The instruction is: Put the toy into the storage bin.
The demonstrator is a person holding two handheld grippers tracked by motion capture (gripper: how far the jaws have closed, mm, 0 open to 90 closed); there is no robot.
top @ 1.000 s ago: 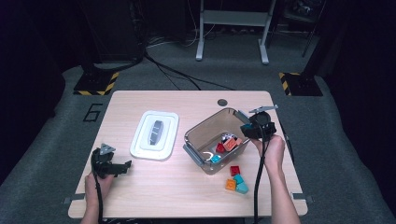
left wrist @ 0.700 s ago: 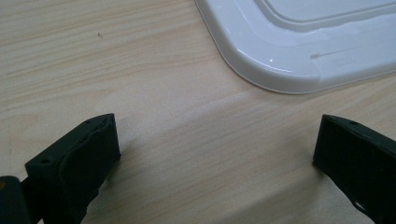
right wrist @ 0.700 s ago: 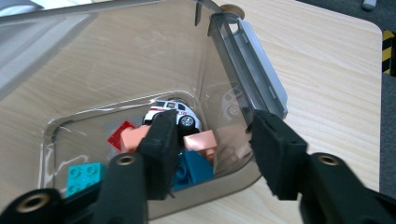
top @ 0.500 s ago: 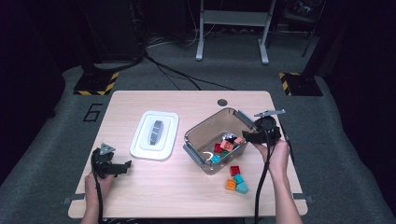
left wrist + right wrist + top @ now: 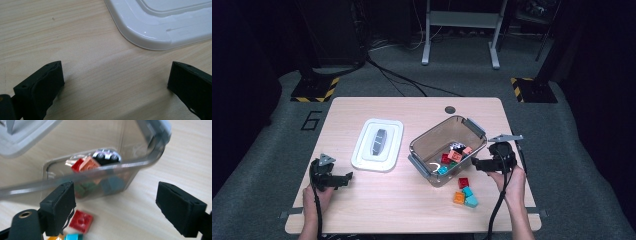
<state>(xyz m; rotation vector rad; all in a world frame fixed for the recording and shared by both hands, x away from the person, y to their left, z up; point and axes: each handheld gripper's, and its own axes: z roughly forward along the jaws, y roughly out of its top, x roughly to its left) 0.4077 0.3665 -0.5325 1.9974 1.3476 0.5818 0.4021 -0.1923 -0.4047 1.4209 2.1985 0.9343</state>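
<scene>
Since the earlier frame the right gripper (image 5: 477, 164) has pulled back from over the clear bin (image 5: 432, 145) to centre-right, jaws just opened wide and empty, with the loose red brick (image 5: 463, 182) just below-left of it, nearest that hand

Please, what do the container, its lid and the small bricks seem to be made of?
Container: probably clear, smoky plastic; the bricks show through its wall. Lid: probably glossy white plastic, with bright highlights on its rounded rim. Bricks: apparently hard coloured plastic, with moulded studs.
</scene>
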